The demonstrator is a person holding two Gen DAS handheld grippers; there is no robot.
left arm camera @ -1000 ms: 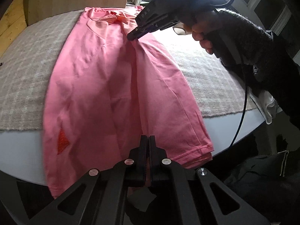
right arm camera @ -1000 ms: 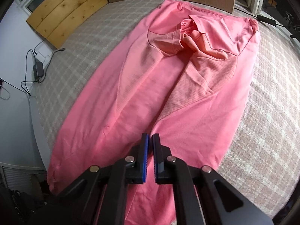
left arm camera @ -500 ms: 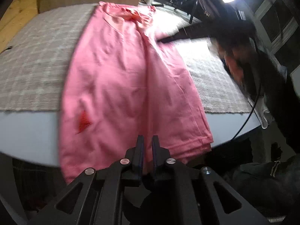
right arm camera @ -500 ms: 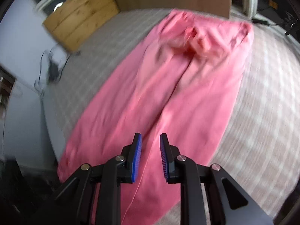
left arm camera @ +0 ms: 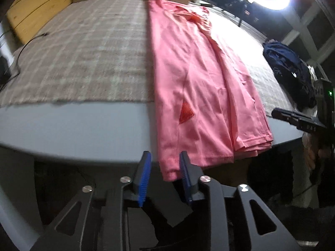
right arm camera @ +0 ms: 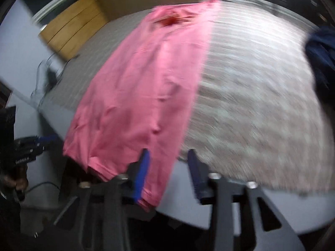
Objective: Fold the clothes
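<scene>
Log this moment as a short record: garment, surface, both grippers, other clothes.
garment: pink pants, laid lengthwise on the table, hem end hanging over the near edge
surface: checked cloth on a grey table
left gripper: open, at the hem, holding nothing
right gripper: open, at the hem's other corner, holding nothing
other clothes: dark blue heap at the table's side
image quality: right wrist view is motion-blurred

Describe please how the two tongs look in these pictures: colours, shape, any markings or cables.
Both are black. The left tongs have two flat fingers with blue ribbed pads, silver round screws and triangular cut-outs in the frame. The right tongs, blurred, show the same build. Seen from the left camera, the right tongs carry white lettering on the side and a small green light on the body. A dark cable hangs below the left tongs.
</scene>
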